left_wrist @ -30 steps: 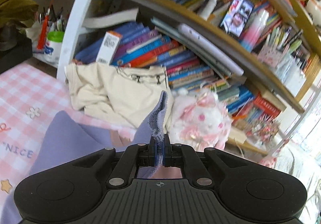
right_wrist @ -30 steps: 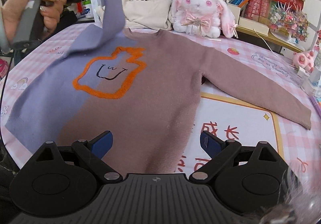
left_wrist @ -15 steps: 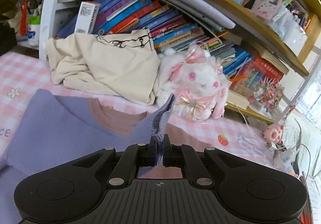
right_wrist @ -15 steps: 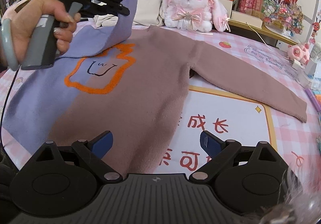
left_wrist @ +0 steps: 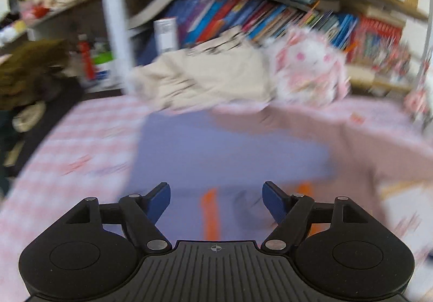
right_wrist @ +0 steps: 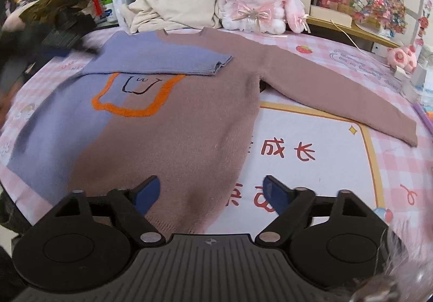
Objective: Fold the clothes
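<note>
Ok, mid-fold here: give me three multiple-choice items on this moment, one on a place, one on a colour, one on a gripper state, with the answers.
1. Where does the purple sleeve lie?
A. Folded across the sweater's chest
B. Hanging off the table
C. Under the plush rabbit

2. What colour is the sleeve still spread out?
A. Orange
B. Brownish pink
C. White

3. How is the left gripper?
A. Shut on the sleeve
B. Open, holding nothing
C. Shut on the cream garment

Answers: 1 A, its cuff rests above the orange outline. 2 B, it matches the sweater body's right half. 3 B, its blue pads stand apart over cloth.
</note>
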`<state>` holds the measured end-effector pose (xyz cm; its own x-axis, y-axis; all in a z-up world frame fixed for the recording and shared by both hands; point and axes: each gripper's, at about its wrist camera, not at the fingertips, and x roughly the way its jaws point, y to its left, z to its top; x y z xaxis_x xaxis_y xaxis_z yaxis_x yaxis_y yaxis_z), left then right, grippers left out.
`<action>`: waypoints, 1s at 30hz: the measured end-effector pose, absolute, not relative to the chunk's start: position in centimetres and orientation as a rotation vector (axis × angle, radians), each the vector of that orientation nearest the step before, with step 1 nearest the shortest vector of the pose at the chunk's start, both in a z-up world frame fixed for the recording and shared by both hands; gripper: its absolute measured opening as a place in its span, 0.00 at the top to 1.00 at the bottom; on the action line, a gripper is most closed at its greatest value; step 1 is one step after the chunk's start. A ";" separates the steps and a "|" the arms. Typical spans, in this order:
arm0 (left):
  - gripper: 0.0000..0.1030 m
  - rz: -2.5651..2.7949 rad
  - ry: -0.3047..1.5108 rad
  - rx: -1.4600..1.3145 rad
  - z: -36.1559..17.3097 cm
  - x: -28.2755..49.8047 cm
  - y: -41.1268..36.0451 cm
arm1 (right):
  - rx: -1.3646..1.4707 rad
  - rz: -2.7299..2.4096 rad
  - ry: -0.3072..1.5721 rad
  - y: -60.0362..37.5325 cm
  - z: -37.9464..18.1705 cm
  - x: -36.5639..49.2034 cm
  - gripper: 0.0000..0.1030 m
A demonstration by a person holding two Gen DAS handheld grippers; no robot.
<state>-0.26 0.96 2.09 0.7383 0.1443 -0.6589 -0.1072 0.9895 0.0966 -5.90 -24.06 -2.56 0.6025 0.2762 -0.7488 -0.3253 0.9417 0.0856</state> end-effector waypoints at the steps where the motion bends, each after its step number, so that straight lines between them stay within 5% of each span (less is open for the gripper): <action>1: 0.26 0.165 0.738 0.064 1.7 -1.5 1.7 | -0.056 0.342 0.856 -24.0 -2.5 -6.0 0.28; 12: 0.26 0.237 0.799 -0.028 -0.5 -7.3 8.0 | 0.029 0.197 0.894 -23.3 -2.5 -7.4 0.39; 18: 0.29 0.181 0.810 -0.133 -1.2 -8.3 10.9 | 0.080 0.135 0.932 -22.9 -3.0 -8.5 0.53; 23: 0.66 0.132 0.866 -0.253 -2.4 -8.0 13.1 | 0.108 0.098 0.956 -22.3 -3.3 -8.7 0.68; 30: 0.95 0.128 0.895 -0.287 -4.0 -8.4 14.6 | 0.119 0.086 0.977 -21.7 -3.8 -8.6 0.88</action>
<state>-8.40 14.57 -3.97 0.6213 -0.0099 -0.7835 -0.2286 0.9542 -0.1933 -8.64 -21.67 -3.81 0.5568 0.1263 -0.8210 -0.0194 0.9901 0.1392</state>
